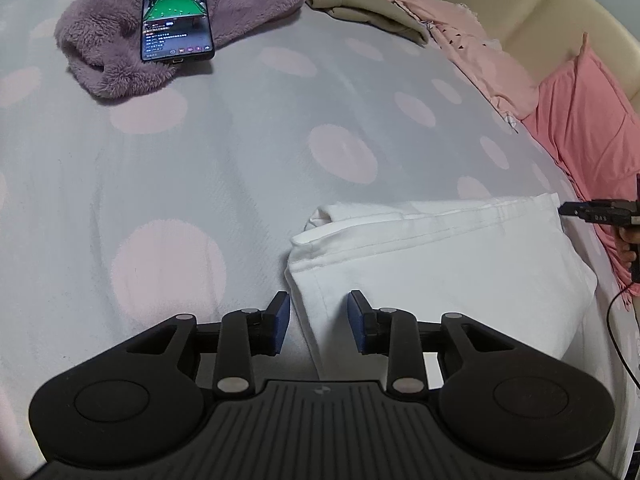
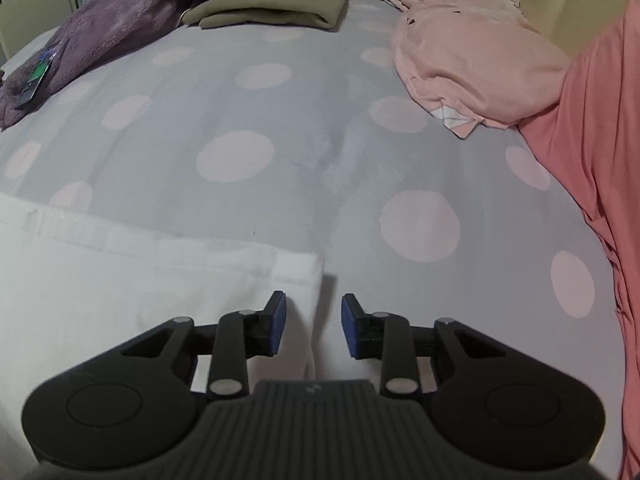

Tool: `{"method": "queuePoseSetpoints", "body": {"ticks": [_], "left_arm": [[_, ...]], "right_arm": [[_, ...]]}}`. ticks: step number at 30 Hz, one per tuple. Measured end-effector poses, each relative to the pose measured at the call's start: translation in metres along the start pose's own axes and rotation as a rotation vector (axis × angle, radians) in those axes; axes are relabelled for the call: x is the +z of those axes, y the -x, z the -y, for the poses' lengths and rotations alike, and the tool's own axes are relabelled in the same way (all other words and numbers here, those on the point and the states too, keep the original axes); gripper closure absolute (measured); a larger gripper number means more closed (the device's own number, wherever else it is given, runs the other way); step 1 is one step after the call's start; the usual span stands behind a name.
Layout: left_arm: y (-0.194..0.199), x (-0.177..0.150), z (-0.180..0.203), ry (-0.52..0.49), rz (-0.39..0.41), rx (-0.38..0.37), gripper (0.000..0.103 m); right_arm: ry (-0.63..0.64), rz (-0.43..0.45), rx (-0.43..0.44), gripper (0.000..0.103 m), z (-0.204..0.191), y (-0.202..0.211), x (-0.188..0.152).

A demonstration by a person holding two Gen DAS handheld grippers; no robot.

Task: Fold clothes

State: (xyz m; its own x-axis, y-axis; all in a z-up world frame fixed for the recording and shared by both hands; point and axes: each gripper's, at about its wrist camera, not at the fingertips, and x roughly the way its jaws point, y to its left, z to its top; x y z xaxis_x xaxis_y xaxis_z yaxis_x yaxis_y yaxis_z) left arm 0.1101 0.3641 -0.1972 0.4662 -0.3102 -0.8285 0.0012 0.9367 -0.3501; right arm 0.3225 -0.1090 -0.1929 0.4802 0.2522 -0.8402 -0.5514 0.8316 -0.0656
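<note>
A folded white garment [image 1: 448, 264] lies on the grey bed cover with pink dots [image 1: 240, 140]. My left gripper [image 1: 319, 300] is open, its jaws on either side of the garment's near left corner. My right gripper [image 2: 313, 302] is open at the garment's [image 2: 140, 300] near right edge, with the edge lying between the jaws. The right gripper's tip also shows at the far right of the left wrist view [image 1: 592, 212]. Neither gripper holds cloth.
A phone [image 1: 176, 16] with a lit screen lies on a purple fluffy garment [image 1: 120, 48] at the back left. A folded beige garment [image 2: 272, 8] and a pale pink garment [image 2: 472, 60] lie at the back. A coral pink cloth [image 2: 600, 160] runs along the right.
</note>
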Motion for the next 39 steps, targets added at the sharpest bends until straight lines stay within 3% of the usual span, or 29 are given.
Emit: {"method": "queuePoseSetpoints", "body": {"ticks": [10,13,15,16,17,29,34,36,39], "left_arm": [[-0.007,0.0,0.006,-0.035,-0.01,0.015,0.074],[-0.008,0.0,0.007,-0.038,-0.008,0.017,0.074],[-0.007,0.0,0.008,-0.048,0.003,0.013,0.086],[-0.006,0.0,0.009,-0.057,0.012,0.018,0.097],[-0.005,0.001,0.011,-0.068,0.018,0.027,0.099],[0.017,0.014,0.022,-0.096,0.096,0.013,0.103],[0.007,0.024,0.024,-0.099,0.095,0.035,0.103],[-0.002,0.022,0.022,-0.098,0.055,0.065,0.103],[-0.013,0.02,0.022,-0.093,0.017,0.122,0.099]], "right_arm": [[0.035,0.008,0.006,0.071,-0.007,-0.005,0.008],[0.038,0.01,0.004,0.08,-0.007,-0.002,0.009],[0.038,0.018,0.0,0.096,-0.006,0.0,0.009],[0.037,0.027,-0.002,0.097,-0.005,0.001,0.009],[0.034,0.036,-0.001,0.099,-0.005,0.003,0.009],[-0.023,0.158,0.017,0.1,0.014,0.032,0.008],[-0.04,0.137,-0.007,0.1,0.014,0.017,0.007],[-0.045,0.125,-0.018,0.1,0.013,0.011,0.006],[-0.033,0.029,-0.039,0.098,0.003,-0.012,0.005]]}}
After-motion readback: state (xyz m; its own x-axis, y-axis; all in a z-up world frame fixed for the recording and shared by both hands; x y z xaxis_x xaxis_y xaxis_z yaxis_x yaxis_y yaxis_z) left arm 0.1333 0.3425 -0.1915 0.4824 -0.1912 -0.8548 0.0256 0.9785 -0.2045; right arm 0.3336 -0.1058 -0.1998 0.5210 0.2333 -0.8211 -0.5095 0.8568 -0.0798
